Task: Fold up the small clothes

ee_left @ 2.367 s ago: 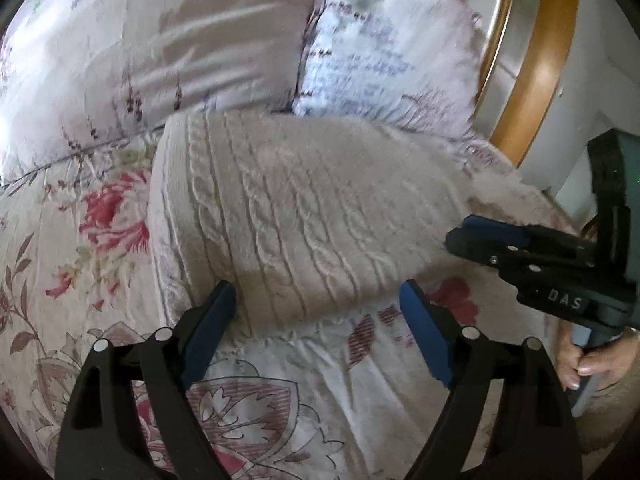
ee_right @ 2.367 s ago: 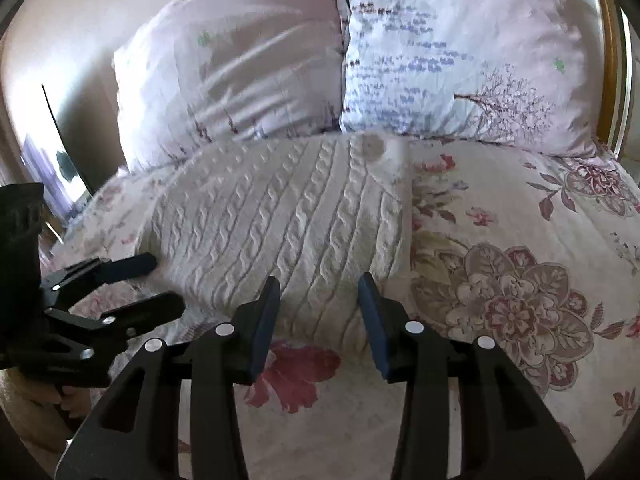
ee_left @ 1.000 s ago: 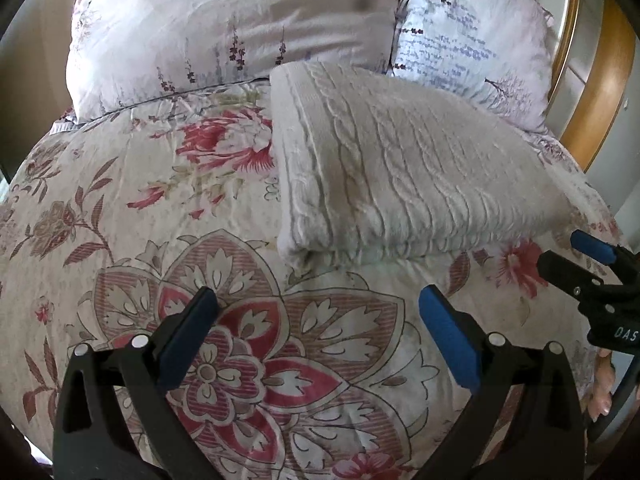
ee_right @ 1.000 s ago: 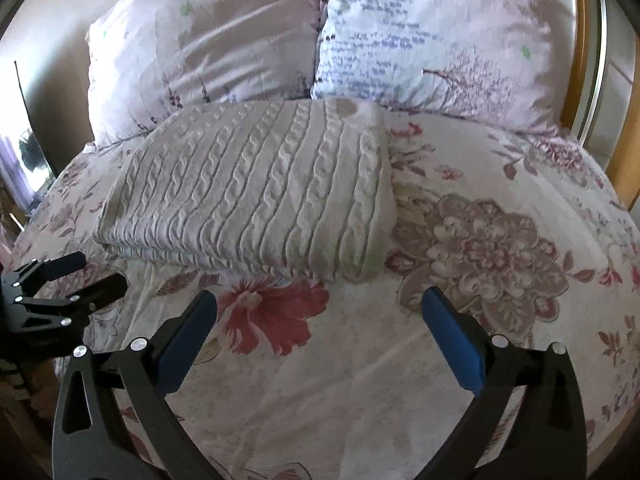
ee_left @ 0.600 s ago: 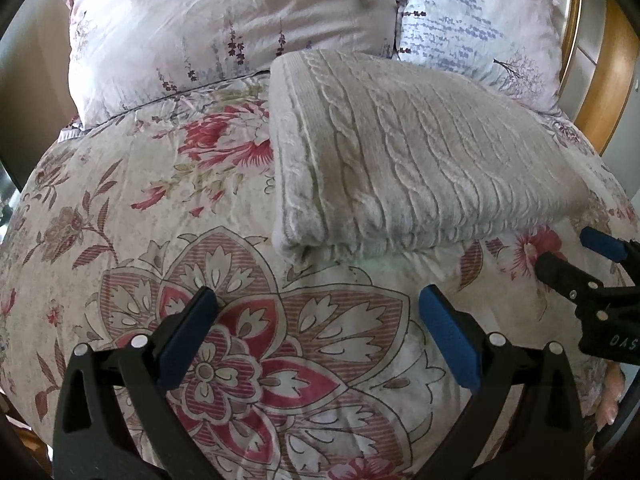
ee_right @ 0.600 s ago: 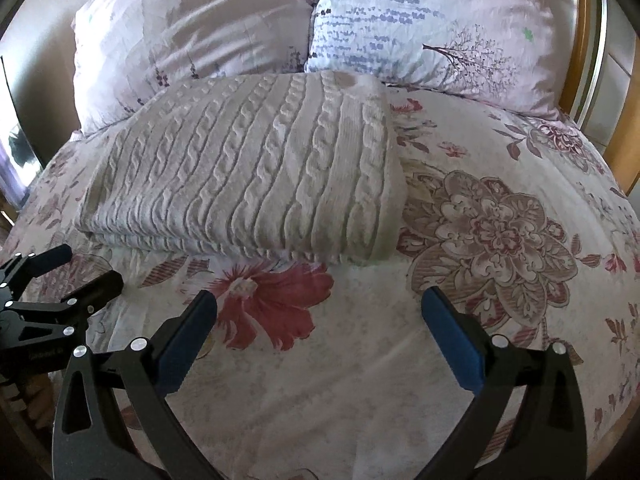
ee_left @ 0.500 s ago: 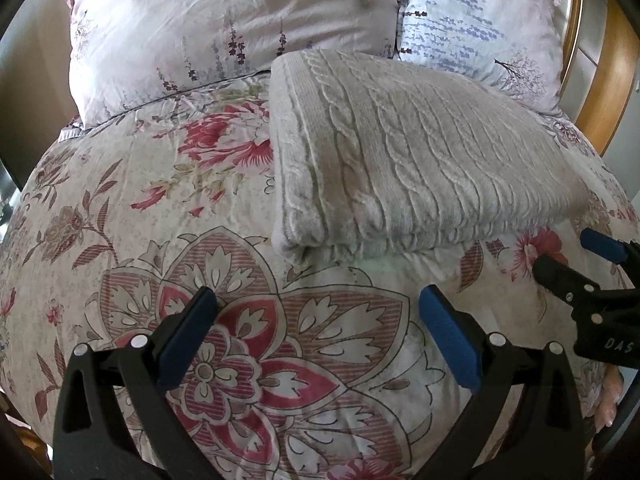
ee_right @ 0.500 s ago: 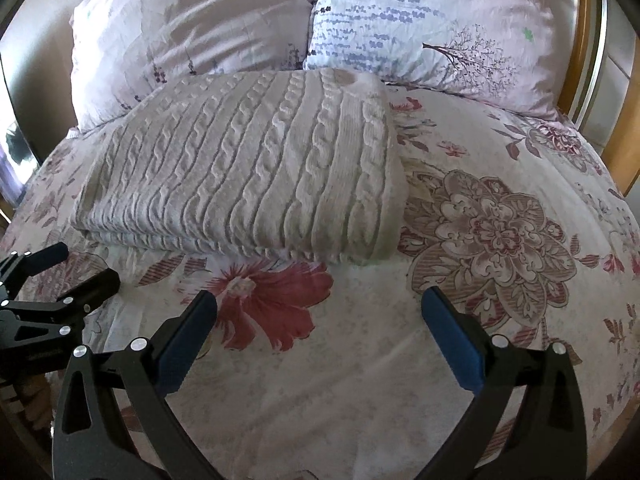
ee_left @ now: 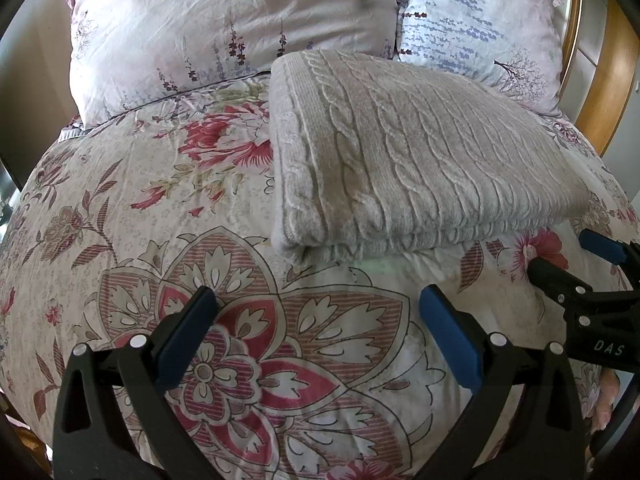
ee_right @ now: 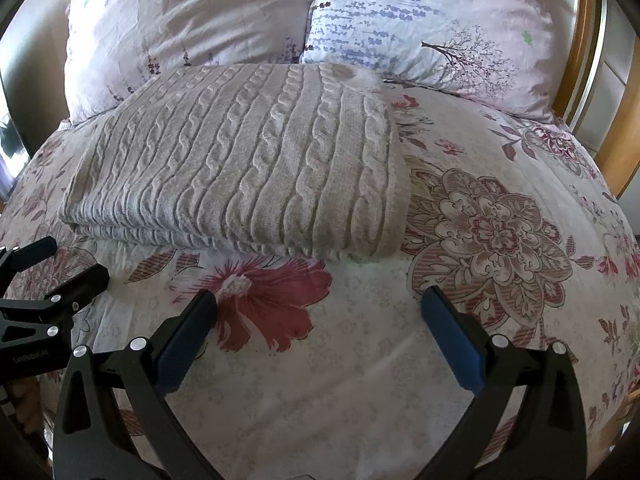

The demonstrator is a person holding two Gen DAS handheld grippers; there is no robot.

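A cream cable-knit sweater (ee_left: 408, 160) lies folded into a flat rectangle on the floral bedspread (ee_left: 160, 208), its near edge showing stacked layers. It also shows in the right wrist view (ee_right: 248, 160). My left gripper (ee_left: 320, 316) is open and empty, hovering over the bedspread in front of the sweater's near left corner, apart from it. My right gripper (ee_right: 320, 316) is open and empty, in front of the sweater's near right corner. Each gripper shows at the edge of the other's view: the right one (ee_left: 568, 260) and the left one (ee_right: 52, 264).
Two floral pillows (ee_left: 224, 28) (ee_right: 432, 28) lean at the head of the bed behind the sweater. A wooden headboard (ee_left: 600, 64) runs along the right. The bedspread (ee_right: 500, 232) extends right of the sweater.
Both grippers have opened wide and pulled back from the sweater, which now lies folded and released. In the last half second almost nothing moved.
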